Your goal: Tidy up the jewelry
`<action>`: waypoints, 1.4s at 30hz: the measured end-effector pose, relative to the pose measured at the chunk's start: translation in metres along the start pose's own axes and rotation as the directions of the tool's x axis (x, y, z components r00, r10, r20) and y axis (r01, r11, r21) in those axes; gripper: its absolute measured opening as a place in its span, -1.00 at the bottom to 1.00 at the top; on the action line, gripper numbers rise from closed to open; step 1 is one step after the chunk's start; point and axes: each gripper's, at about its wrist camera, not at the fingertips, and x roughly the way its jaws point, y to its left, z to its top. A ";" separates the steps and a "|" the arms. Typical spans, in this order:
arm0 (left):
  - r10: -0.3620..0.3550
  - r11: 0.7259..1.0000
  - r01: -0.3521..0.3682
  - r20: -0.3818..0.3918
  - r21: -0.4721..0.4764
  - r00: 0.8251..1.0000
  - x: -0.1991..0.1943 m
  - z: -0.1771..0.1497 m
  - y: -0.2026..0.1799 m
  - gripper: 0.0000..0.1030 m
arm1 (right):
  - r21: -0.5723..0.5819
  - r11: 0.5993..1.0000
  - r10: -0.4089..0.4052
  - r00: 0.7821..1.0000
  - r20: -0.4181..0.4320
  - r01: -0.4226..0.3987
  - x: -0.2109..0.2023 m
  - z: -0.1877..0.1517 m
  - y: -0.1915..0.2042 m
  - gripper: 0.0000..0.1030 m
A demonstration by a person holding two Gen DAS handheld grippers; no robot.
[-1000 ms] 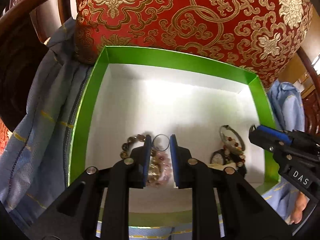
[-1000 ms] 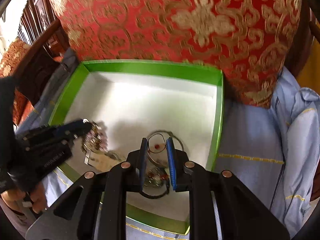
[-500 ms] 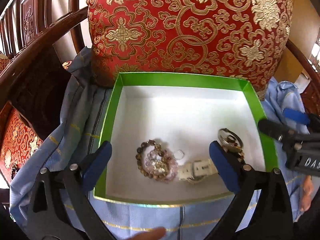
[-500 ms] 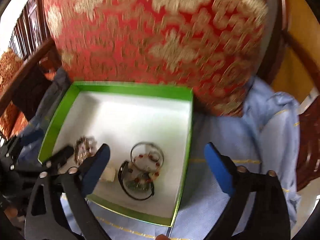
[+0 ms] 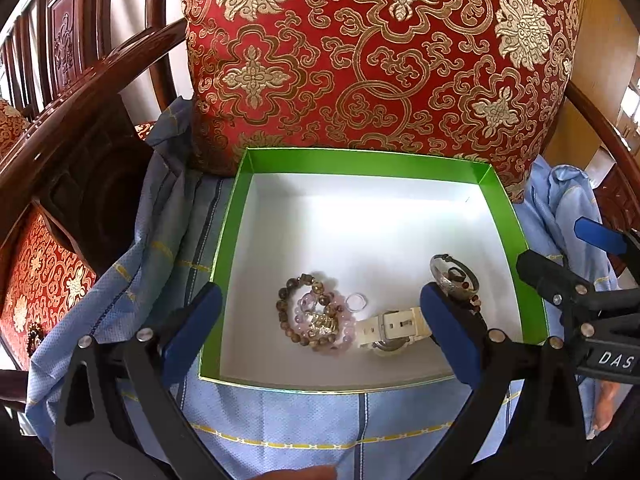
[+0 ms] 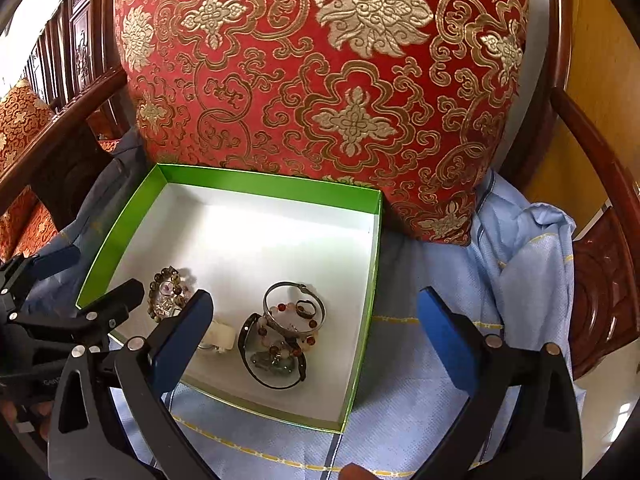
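A green box (image 5: 360,160) with a white floor lies on blue cloth. In it lie brown and pink bead bracelets (image 5: 316,320), a small silver ring (image 5: 356,302) and a white watch (image 5: 394,324). A silver bangle (image 5: 454,276) lies at the right. My left gripper (image 5: 320,294) hangs open above the box's near edge and holds nothing. In the right wrist view the box (image 6: 260,178) shows the silver bangle (image 6: 294,308), a dark ring (image 6: 306,309) inside it, a red bead bracelet (image 6: 288,334) and a black hoop (image 6: 272,376). My right gripper (image 6: 314,298) is open and holds nothing.
A red and gold cushion (image 5: 380,52) stands right behind the box. Dark wooden chair arms (image 5: 80,92) curve on both sides. Blue cloth (image 6: 440,400) covers the seat around the box. Each gripper shows in the other's view, the right gripper (image 5: 560,246) and the left gripper (image 6: 94,276).
Both grippers were nearly shut, a thin ring between each one's pads, low in the box. Both have opened wide and drawn back and up. The rings lie in the box.
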 end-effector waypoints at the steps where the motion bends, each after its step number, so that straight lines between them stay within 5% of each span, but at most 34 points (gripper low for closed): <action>1: 0.002 1.000 -0.002 0.000 0.000 1.000 0.000 0.000 0.000 0.91 | -0.001 1.000 -0.003 1.000 0.006 0.003 -0.001 0.000 0.000 0.93; 12: 0.030 0.998 -0.029 -0.017 0.051 0.999 0.004 -0.002 -0.005 0.91 | -0.070 0.996 -0.064 0.998 0.005 0.064 0.003 -0.005 0.003 0.93; 42: 0.050 0.998 -0.048 -0.053 0.044 0.997 0.010 -0.003 -0.008 0.91 | -0.067 0.995 -0.077 0.997 -0.008 0.076 0.003 -0.006 0.000 0.93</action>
